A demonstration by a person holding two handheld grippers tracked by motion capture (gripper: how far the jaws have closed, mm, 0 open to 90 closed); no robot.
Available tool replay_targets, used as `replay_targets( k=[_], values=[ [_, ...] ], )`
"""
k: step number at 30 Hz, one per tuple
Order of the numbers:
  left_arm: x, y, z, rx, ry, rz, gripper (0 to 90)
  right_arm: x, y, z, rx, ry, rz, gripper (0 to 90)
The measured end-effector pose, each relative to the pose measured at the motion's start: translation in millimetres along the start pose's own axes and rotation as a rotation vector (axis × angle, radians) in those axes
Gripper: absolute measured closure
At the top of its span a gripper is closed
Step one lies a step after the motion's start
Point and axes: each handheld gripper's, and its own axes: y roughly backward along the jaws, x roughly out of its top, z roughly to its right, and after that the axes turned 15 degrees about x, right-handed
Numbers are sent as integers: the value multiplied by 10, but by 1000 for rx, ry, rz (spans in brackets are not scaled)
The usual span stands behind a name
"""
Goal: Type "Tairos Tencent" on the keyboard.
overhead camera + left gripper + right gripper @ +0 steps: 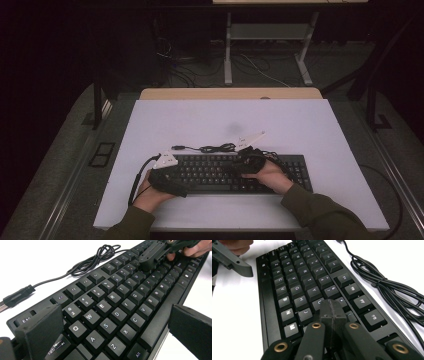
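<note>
My right gripper (pixel 333 308) has its jaws pressed together, empty, tips down on the keys near the middle of the keyboard (pixel 210 172). My left gripper (pixel 112 322) stands wide open over the keyboard's left end. The keyboard lies along the table's (pixel 300 125) near edge.

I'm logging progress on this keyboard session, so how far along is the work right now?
Done: the keyboard lies flat on the table, its cable bundled behind it. In hand: the right gripper, jaws shut, touches down on the keys around U and J, while the left gripper sits open-jawed over the keyboard's left end. Left: which keys remain can't be told.
</note>
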Motion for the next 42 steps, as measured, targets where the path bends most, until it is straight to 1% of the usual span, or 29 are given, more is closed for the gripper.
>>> replay_targets(
  k=[1, 4, 13, 22, 25, 32, 37, 39, 42],
  values=[
    [-1, 0, 1, 0, 2, 0, 0, 1, -8, -3, -5, -5, -10, 896],
    [-1, -2, 3, 1, 1, -1, 0, 4, -15, -1, -5, -2, -18, 896],
    [-1, 0, -1, 4, 0, -1, 0, 8, -17, -9, -11, 1, -24, 895],
    [1, 6, -3, 5, -1, 1, 0, 15, 14, -21, -9, 12, -1, 894],
    [1, 9, -1, 6, 3, 4, 0, 17, 30, -23, -9, 15, 10, 873],
    [2, 11, -3, 7, 5, 4, 0, 24, 84, -29, -5, 20, 58, 728],
    [7, 16, -7, 6, 3, 4, 7, 22, 106, -24, -12, 14, 78, 556],
    [9, 21, -7, 1, 0, 6, 21, 17, 115, -20, -23, 18, 86, 473],
    [16, 23, -7, -1, 2, 9, 50, 12, 130, -20, -29, 13, 98, 375]
  ],
)
